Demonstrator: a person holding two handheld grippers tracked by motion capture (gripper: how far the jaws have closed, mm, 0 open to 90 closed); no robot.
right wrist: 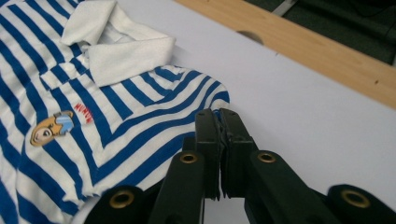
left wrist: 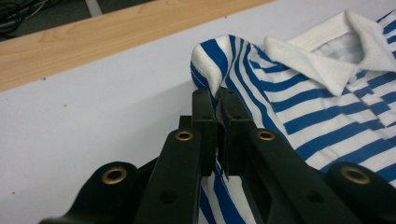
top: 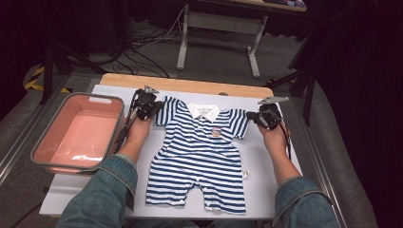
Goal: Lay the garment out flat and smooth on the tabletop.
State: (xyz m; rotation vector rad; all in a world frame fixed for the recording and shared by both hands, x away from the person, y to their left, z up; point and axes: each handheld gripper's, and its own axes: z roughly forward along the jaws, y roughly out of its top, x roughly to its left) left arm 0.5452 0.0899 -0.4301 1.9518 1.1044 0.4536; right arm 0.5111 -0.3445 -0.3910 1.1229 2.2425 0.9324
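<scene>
A blue-and-white striped baby romper (top: 199, 156) lies flat, front side up, on the white surface (top: 76, 190), its white collar (top: 203, 111) toward the far wooden edge (top: 190, 85) and its two short legs toward the person. The left hand-held gripper (top: 153, 108) is clamped on the edge of the romper's left-hand sleeve; in the left gripper view the two black jaws stand pressed together with striped fabric (left wrist: 210, 74) pinched between them. The right hand-held gripper (top: 256, 118) is clamped likewise on the opposite sleeve, and the right gripper view shows the sleeve hem (right wrist: 212, 100) caught between its closed jaws. A small embroidered bear badge (right wrist: 51, 128) with red lettering sits on the chest, below the collar. A pink basin (top: 78, 133) with a grey rim stands on the surface just to the left of the left hand (top: 138, 133), apart from the garment. Both forearms wear denim sleeves (top: 102, 194) and enter from the near edge.
</scene>
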